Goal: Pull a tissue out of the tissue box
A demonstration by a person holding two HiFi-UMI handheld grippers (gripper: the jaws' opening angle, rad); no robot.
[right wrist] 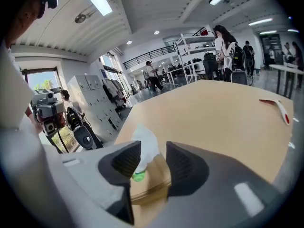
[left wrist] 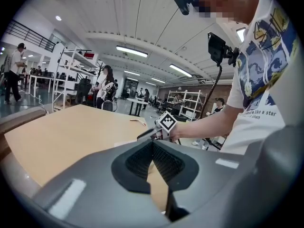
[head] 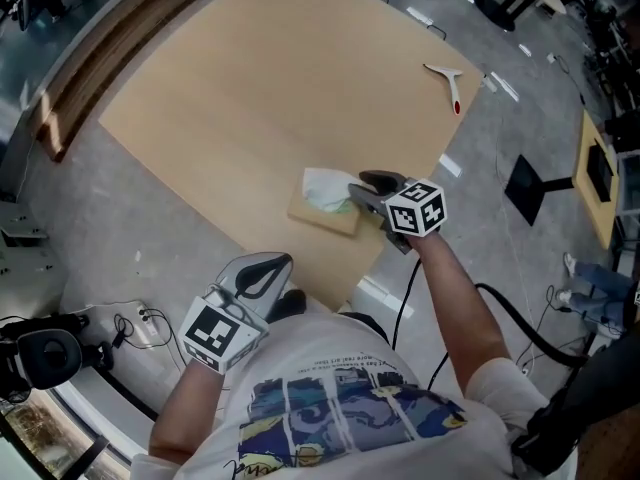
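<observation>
tissue [head: 322, 186] stands out of tissue box [head: 318, 218]

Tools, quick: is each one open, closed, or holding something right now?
Left tool: closed, empty.
Right tool: open, tissue standing between its jaws, not gripped.

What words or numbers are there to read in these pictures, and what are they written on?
"like a star": on the person's T-shirt, left gripper view; the line beneath it is too small to read.
Script on the T-shirt in the head view: too blurred to read.
Marker cubes: square patterns only, no words.
Tissue box: no print I can read.
</observation>
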